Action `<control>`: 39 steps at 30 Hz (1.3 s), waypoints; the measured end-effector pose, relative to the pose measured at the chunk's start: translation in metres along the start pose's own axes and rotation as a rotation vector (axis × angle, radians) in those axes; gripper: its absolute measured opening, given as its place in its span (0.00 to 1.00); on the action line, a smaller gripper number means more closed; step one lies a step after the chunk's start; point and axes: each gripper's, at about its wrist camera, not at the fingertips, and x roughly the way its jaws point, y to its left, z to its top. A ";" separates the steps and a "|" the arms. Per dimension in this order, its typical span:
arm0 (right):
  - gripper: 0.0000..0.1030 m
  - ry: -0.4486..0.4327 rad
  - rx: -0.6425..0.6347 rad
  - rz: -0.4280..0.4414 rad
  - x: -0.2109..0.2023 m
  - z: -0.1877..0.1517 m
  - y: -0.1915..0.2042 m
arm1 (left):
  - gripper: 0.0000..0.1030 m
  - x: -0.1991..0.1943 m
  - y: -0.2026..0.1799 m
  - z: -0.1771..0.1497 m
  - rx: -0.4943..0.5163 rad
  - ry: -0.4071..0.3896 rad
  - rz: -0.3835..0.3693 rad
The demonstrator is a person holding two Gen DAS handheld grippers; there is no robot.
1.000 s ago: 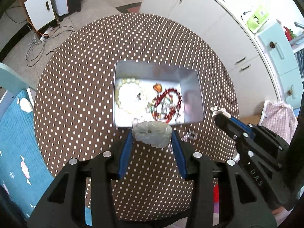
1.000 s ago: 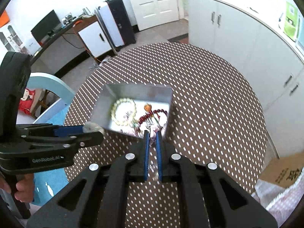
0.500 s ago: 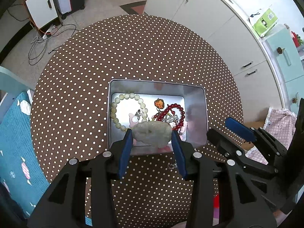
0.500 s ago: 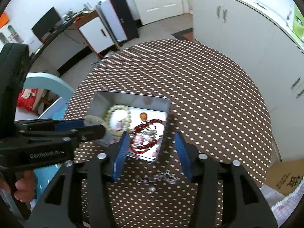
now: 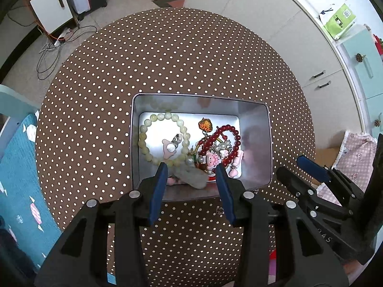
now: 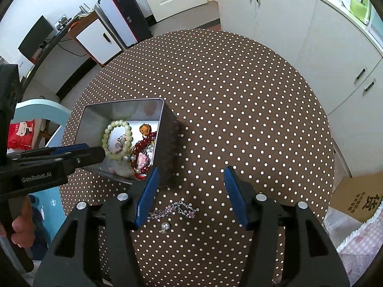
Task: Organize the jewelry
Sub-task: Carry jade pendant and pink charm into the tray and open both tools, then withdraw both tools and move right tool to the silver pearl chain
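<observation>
Jade stone (image 5: pixel 189 178): a second ago it hung over the worktop (image 6: pixel 239 95), short of the tin (image 5: pixel 253 143). Now it's low inside, by the near wall.
Left gripper (image 5: pixel 191 165): jaws part open, with gaps either side of the stone, so it looks dropped off.
Right gripper (image 6: pixel 191 169): jaws were shut, now opening, nothing in them.
Chain (image 6: pixel 174 209): on the worktop right under them, probably next.

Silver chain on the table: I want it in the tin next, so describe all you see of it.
The chain is thin silvery links with small pinkish stones, bunched in a crooked line, flat on the dotted cloth, just outside the tin. A pearl piece lies close beside it. Nothing grips it.
</observation>
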 end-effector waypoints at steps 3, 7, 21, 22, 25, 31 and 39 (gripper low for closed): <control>0.57 0.012 0.000 -0.008 0.002 -0.007 0.000 | 0.42 -0.003 -0.001 -0.003 0.006 -0.003 -0.005; 0.58 0.046 0.005 -0.009 0.007 -0.023 -0.003 | 0.42 -0.010 -0.005 -0.013 0.035 -0.008 -0.019; 0.59 0.123 -0.026 0.013 0.023 -0.080 0.012 | 0.46 -0.016 -0.004 -0.060 0.081 0.028 -0.037; 0.55 0.111 -0.034 0.018 0.023 -0.081 0.015 | 0.46 -0.014 -0.004 -0.063 0.082 0.035 -0.034; 0.42 0.103 -0.028 0.040 0.028 -0.082 0.021 | 0.46 -0.007 -0.002 -0.069 0.081 0.054 -0.022; 0.26 0.081 -0.071 -0.003 0.034 -0.081 0.035 | 0.46 0.004 0.005 -0.081 0.065 0.091 0.000; 0.09 0.062 -0.124 -0.046 0.038 -0.089 0.050 | 0.46 0.013 0.002 -0.087 0.069 0.110 0.013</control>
